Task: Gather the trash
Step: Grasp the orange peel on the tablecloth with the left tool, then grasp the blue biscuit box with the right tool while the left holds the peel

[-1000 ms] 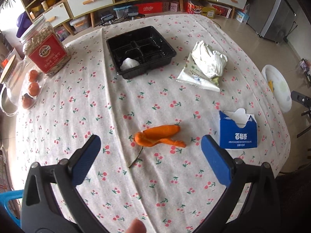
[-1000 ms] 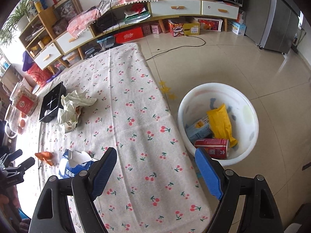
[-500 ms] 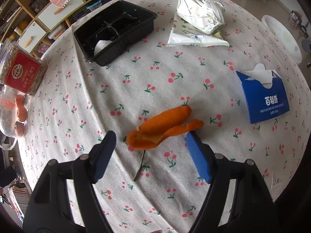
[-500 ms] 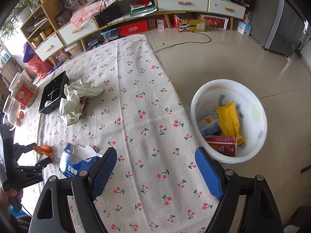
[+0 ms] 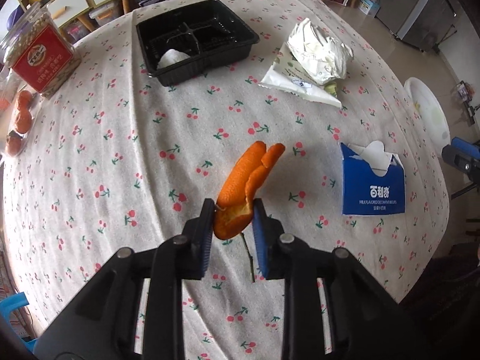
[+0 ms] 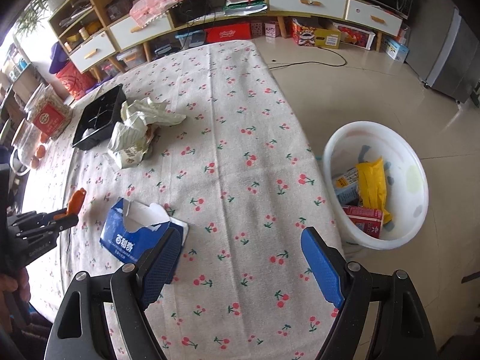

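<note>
A worktop [image 5: 120, 156] covered in a pale cloth printed with red cherries fills the left wrist view. At ten o'clock stands a clear jar [image 5: 42, 57] with a red label, and just below it, at nine o'clock, lie small orange fruits [image 5: 22, 118]. In the right wrist view, a long low cabinet [image 6: 306, 0] with white drawers and open shelves runs across twelve o'clock. A grey fridge [image 6: 453, 60] stands at two o'clock on a glossy tiled floor [image 6: 345, 96].
</note>
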The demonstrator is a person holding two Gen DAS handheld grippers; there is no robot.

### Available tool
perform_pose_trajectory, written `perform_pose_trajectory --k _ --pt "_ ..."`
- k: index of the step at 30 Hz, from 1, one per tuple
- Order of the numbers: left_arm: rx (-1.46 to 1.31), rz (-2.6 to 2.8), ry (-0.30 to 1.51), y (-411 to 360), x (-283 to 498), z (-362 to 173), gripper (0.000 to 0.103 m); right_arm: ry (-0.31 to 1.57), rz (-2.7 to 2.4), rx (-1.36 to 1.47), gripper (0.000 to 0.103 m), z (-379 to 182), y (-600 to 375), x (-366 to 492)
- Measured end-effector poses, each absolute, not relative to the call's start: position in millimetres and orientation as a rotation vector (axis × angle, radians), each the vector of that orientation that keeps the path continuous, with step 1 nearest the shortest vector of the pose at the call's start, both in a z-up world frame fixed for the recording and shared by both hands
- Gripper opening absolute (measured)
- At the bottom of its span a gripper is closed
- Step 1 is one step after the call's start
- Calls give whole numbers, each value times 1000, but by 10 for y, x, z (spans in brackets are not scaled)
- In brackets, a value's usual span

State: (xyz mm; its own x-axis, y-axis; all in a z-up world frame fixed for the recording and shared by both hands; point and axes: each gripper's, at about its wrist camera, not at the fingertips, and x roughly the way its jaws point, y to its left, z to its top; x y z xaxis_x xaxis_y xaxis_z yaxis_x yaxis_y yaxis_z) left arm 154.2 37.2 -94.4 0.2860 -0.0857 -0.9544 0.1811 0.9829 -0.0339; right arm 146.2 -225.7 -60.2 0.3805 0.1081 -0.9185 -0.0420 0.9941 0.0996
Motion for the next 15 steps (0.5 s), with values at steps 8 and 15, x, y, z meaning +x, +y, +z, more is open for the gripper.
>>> perform_pose_trajectory --k 8,15 --pt "54 -134 1224 573 1257 -827 26 1250 325 -123 84 -778 -1597 1365" --pt "24 -146 1222 751 1054 -807 26 1281 377 -317 84 -1040 -1167 1386"
